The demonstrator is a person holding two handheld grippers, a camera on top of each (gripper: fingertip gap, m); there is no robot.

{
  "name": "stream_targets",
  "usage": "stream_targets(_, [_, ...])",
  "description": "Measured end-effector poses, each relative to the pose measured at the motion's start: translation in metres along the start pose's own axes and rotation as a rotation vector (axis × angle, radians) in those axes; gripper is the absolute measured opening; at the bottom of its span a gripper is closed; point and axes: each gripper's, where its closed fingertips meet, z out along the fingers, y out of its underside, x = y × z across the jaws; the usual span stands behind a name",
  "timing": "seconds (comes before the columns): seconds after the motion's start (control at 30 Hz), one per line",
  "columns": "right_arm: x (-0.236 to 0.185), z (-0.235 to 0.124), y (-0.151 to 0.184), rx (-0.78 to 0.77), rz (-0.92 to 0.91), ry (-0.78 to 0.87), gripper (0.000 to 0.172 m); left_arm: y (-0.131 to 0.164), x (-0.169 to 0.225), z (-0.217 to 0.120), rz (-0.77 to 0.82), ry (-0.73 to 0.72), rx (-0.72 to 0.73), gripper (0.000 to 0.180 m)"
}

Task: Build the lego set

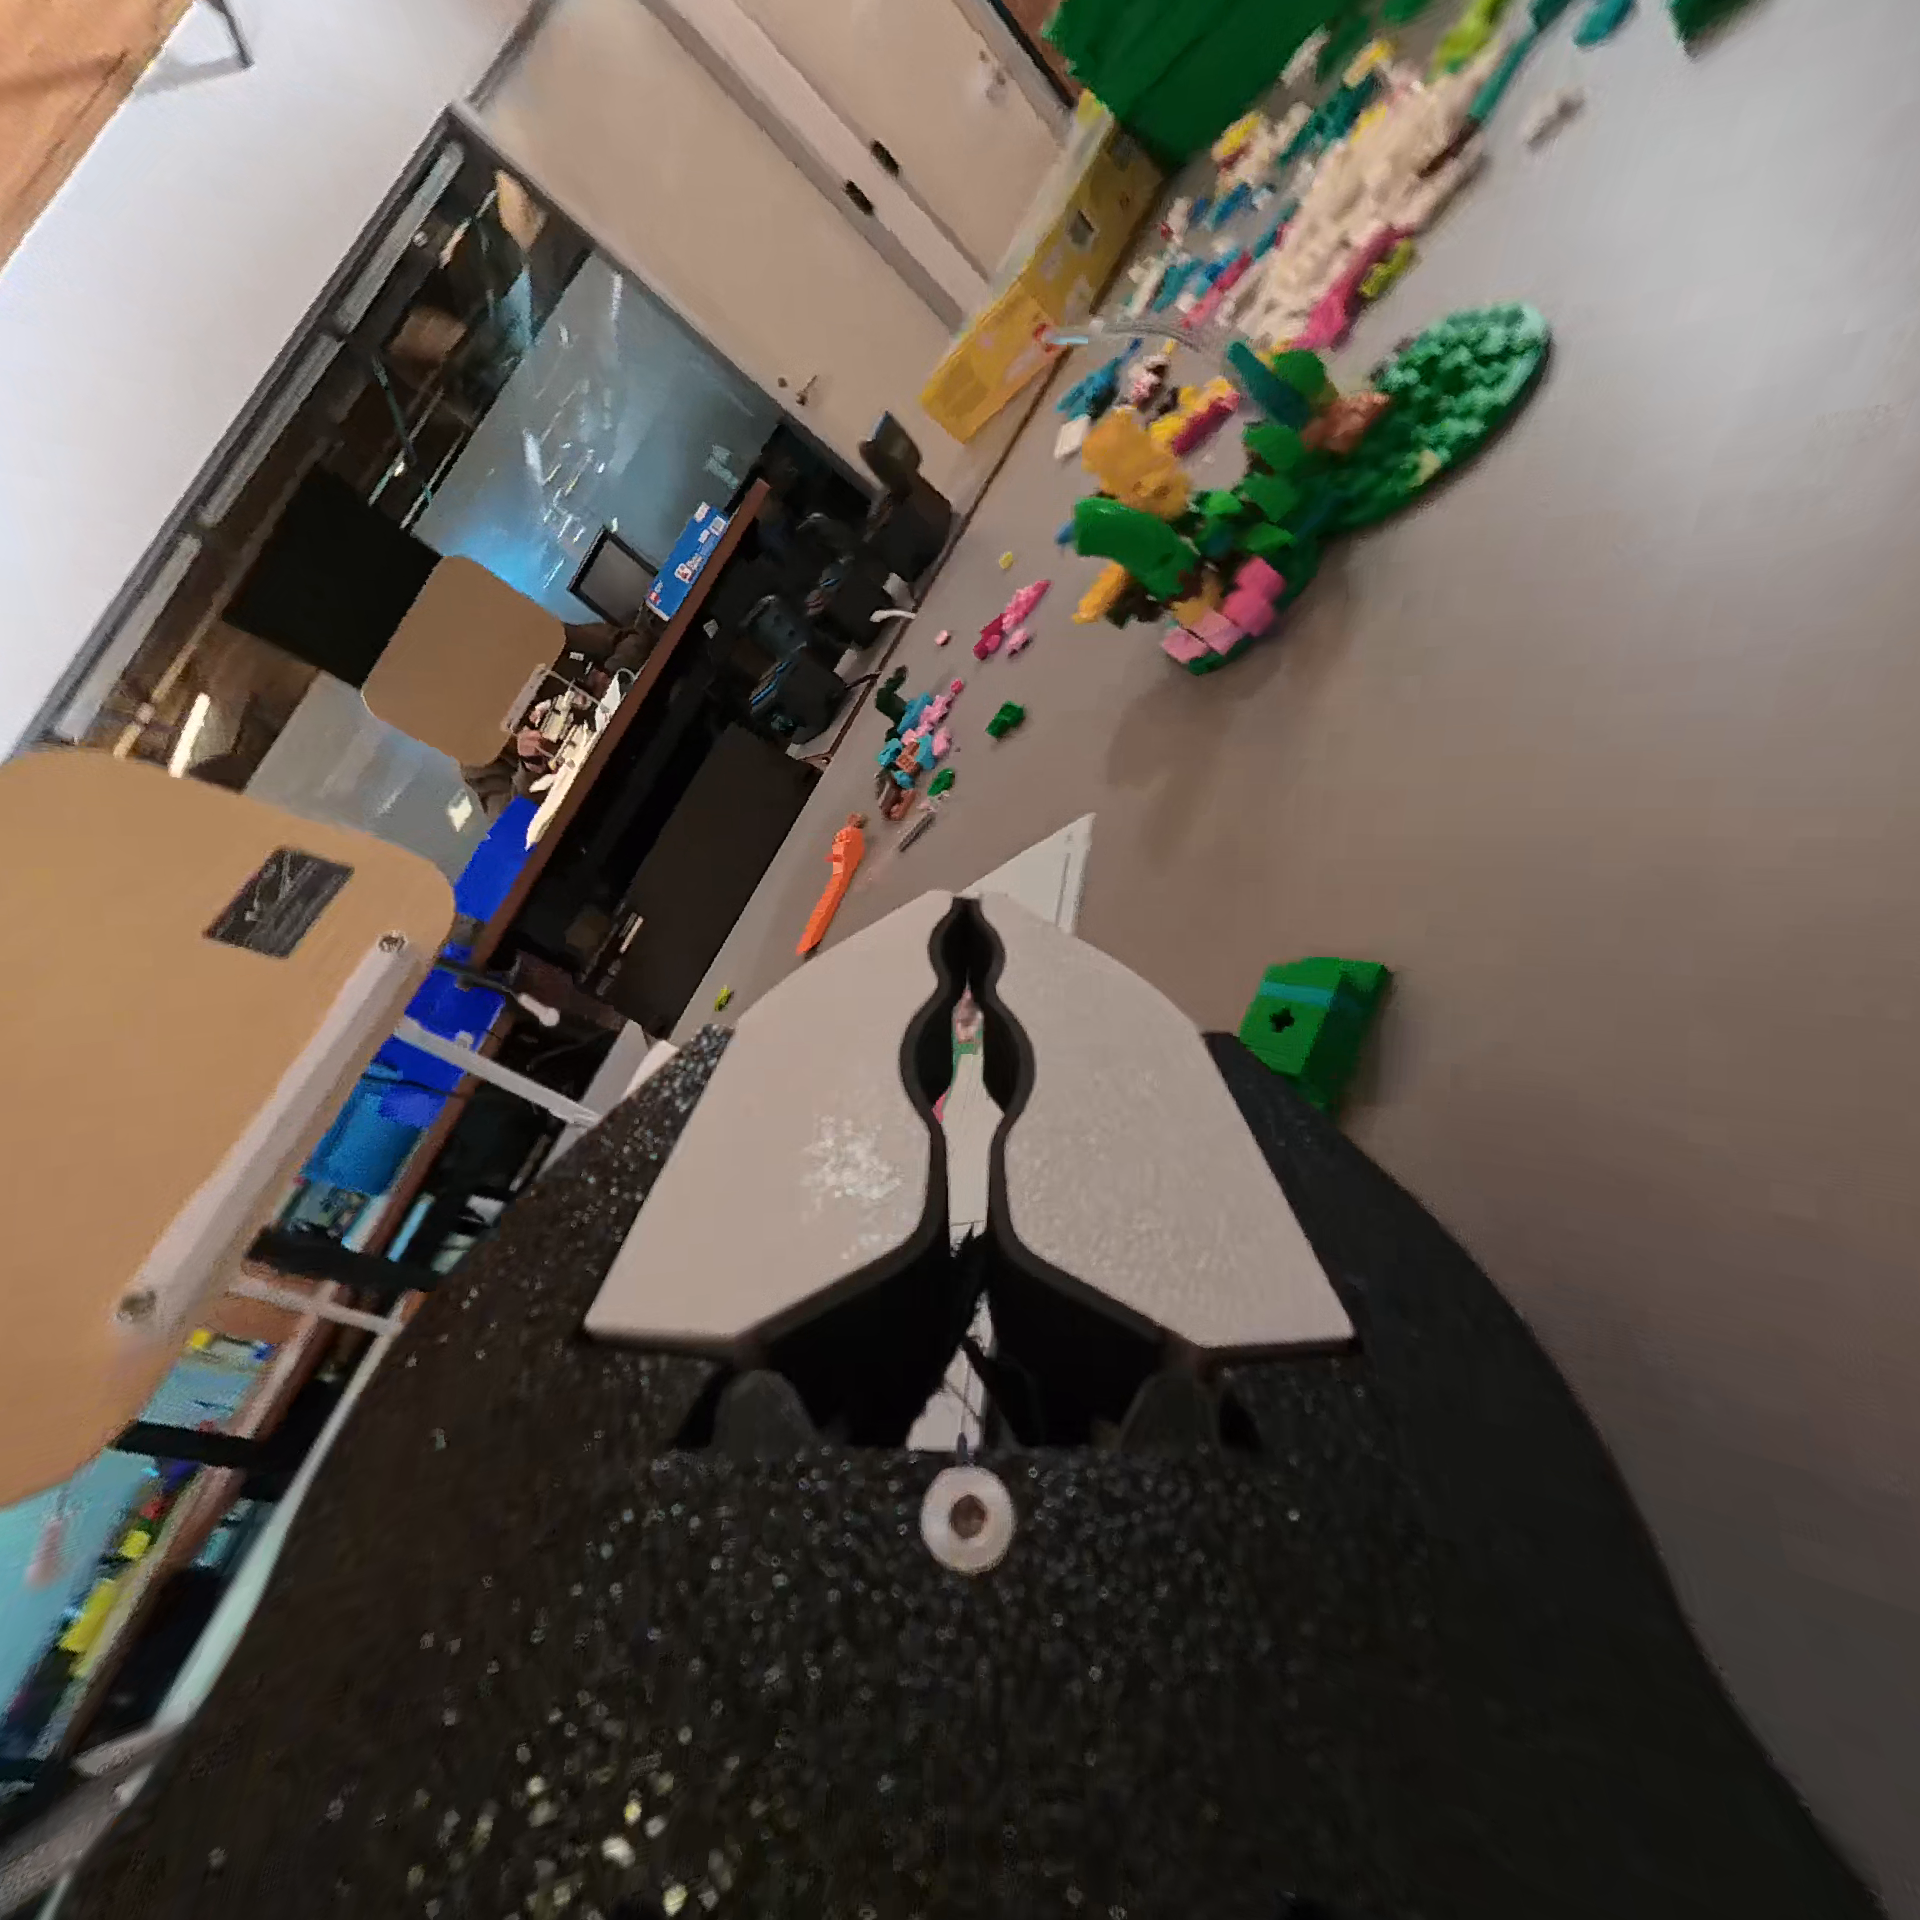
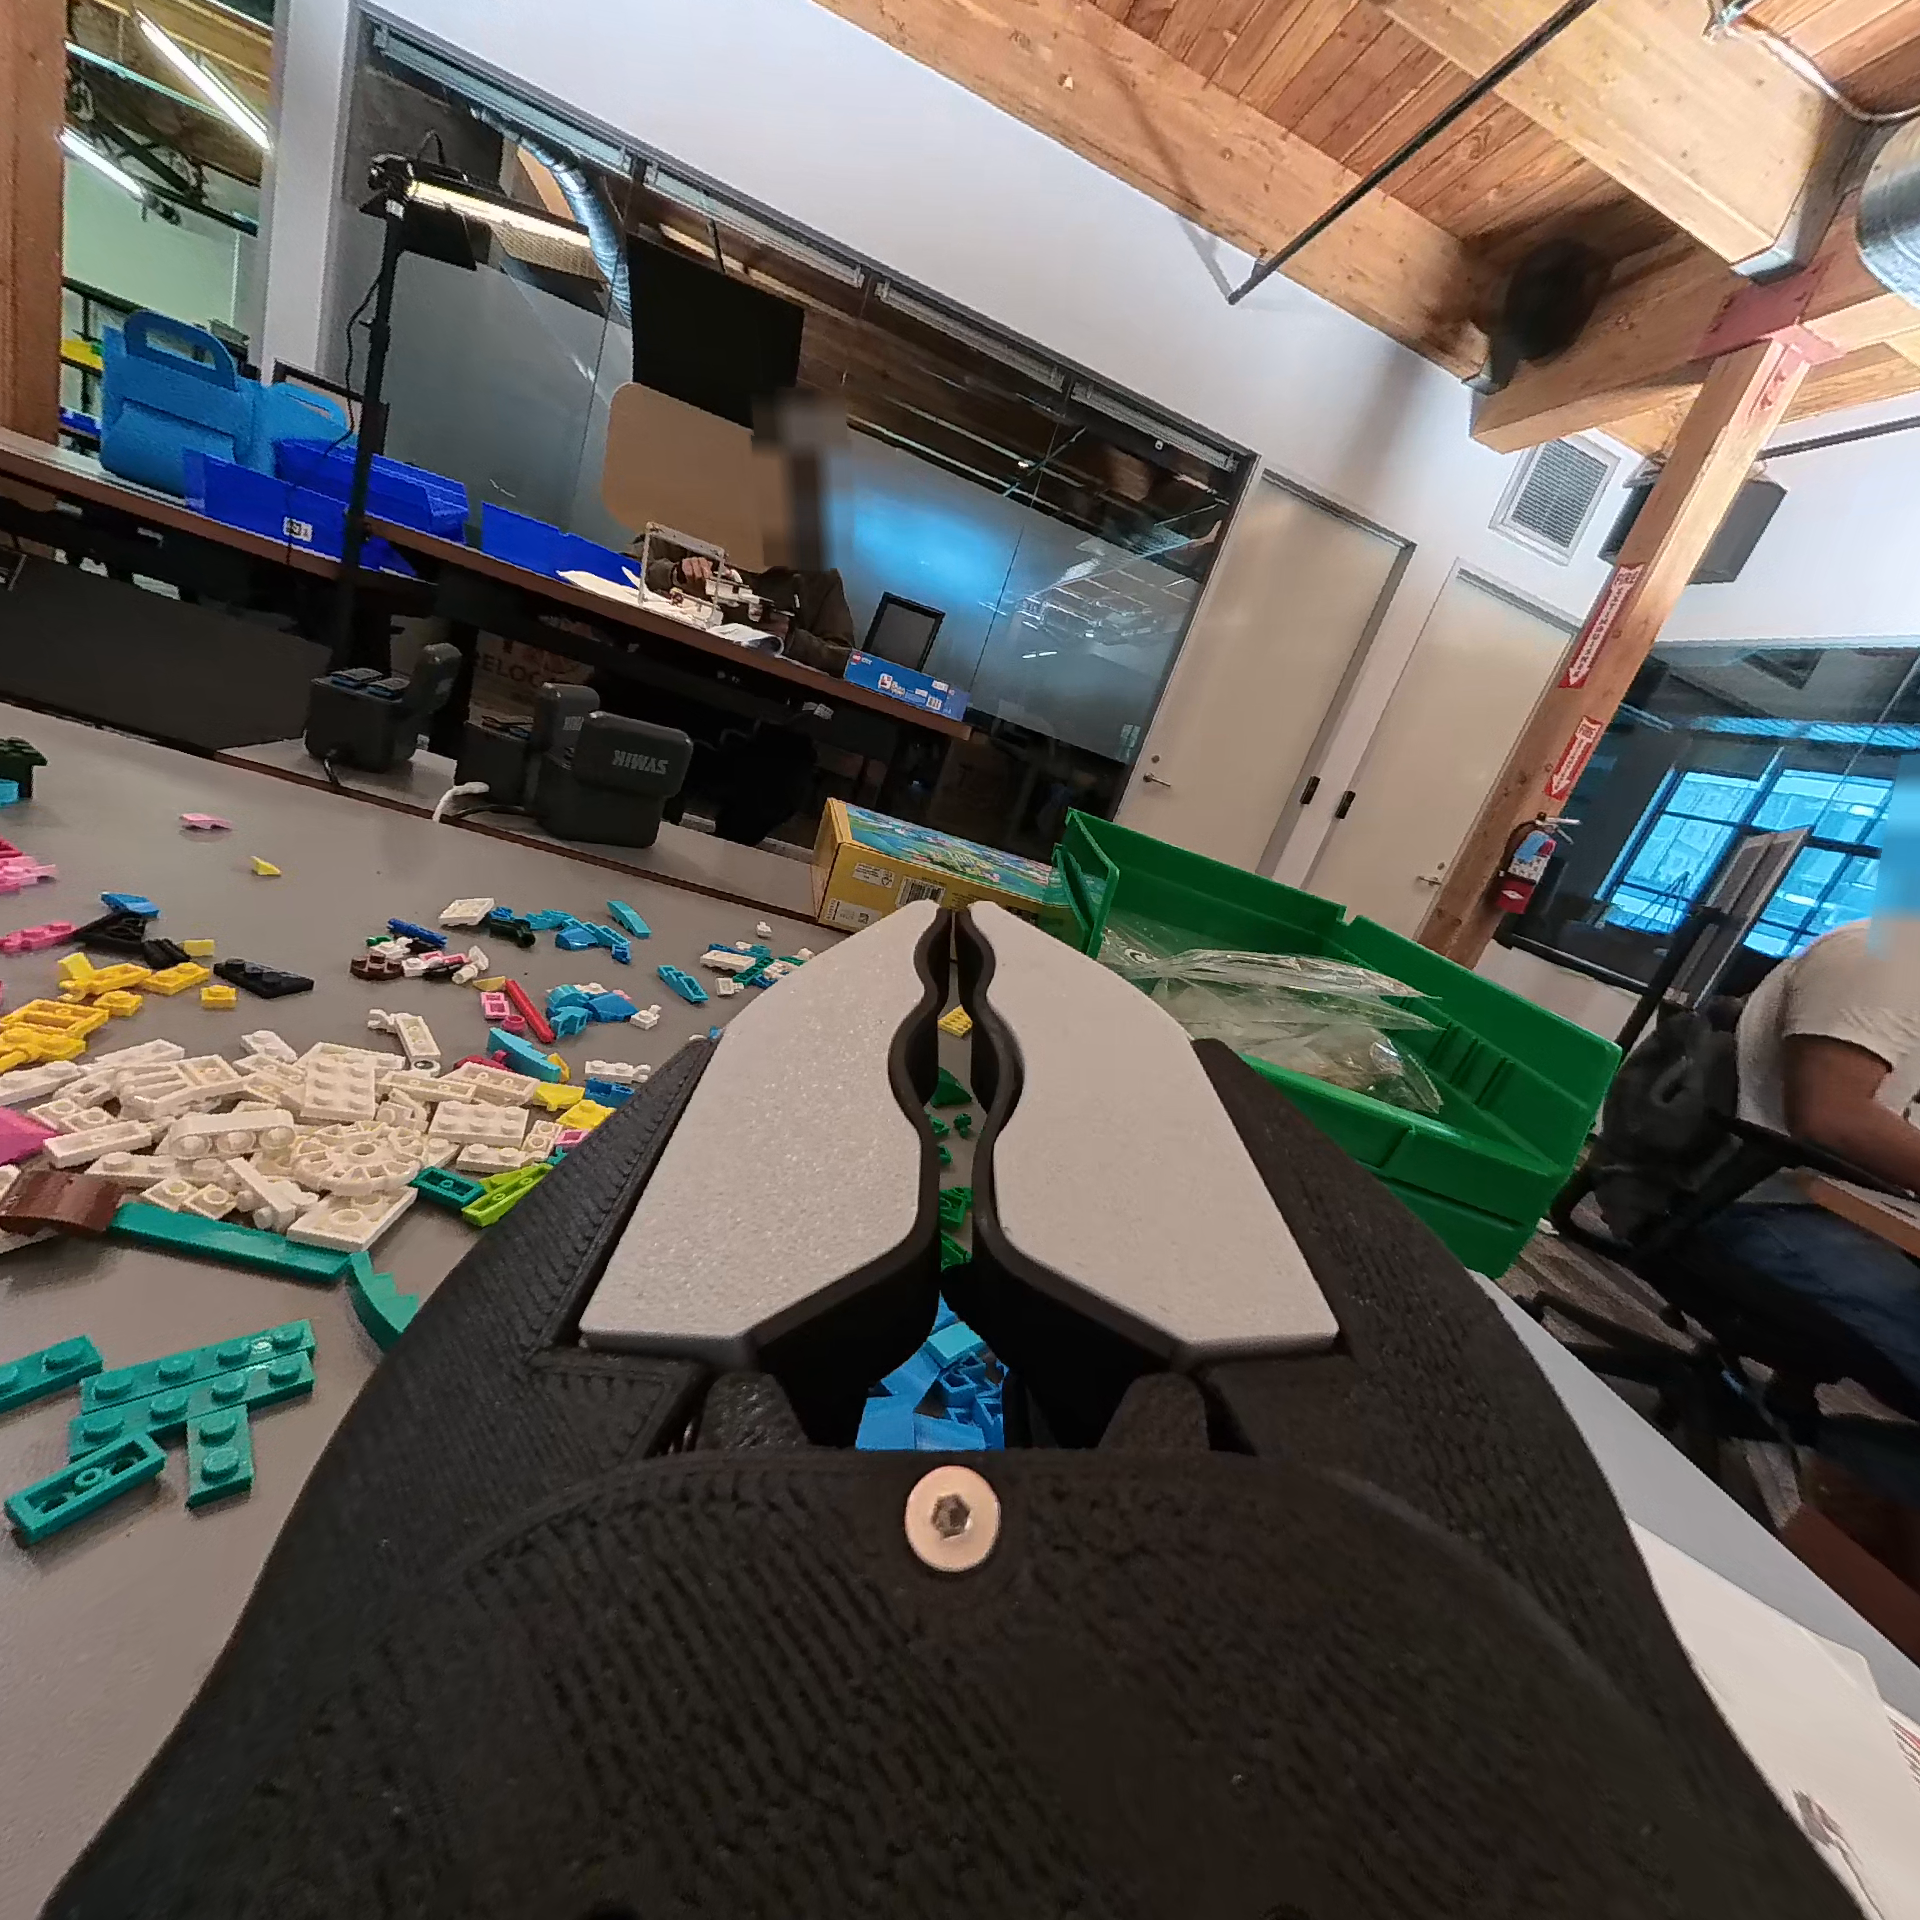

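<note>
Fingertips (image 1: 914,935) of my left gripper (image 1: 966,920) meet, with nothing plainly held. A green block (image 1: 1314,1023) lies just beside it at 3 o'clock, a white sheet's corner (image 1: 1044,873) just past the tips at 1, and an orange piece (image 1: 831,883) at 10. A flower build (image 1: 1226,561) stands farther off at 1. My right gripper (image 2: 951,920) is closed on nothing I can see, with blue bricks (image 2: 935,1392) beneath it, white bricks (image 2: 312,1122) at 9, a green bin (image 2: 1403,1143) at 3 and a yellow box (image 2: 883,873) beyond at 12.
</note>
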Motion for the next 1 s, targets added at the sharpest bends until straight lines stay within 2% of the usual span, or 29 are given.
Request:
stream_targets(0.1, [0.0, 0.0, 0.0, 0.0, -0.001, -0.001, 0.0, 0.0, 0.012, 0.003, 0.081, 0.036, -0.017, 0.0])
stream_targets(0.23, [-0.001, 0.0, 0.0, 0.0, 0.001, -0.003, 0.0, -0.006, 0.013, 0.001, 0.114, 0.022, 0.005, 0.0])
stream_targets(0.73, [-0.002, 0.0, 0.0, -0.001, -0.004, -0.007, 0.0, -0.005, 0.012, 0.001, 0.096, 0.019, 0.009, 0.0])
stream_targets(1.0, [0.01, 0.002, 0.002, -0.035, 0.029, -0.022, 0.0, -0.003, 0.006, 0.0, 0.02, 0.018, 0.012, 0.0])
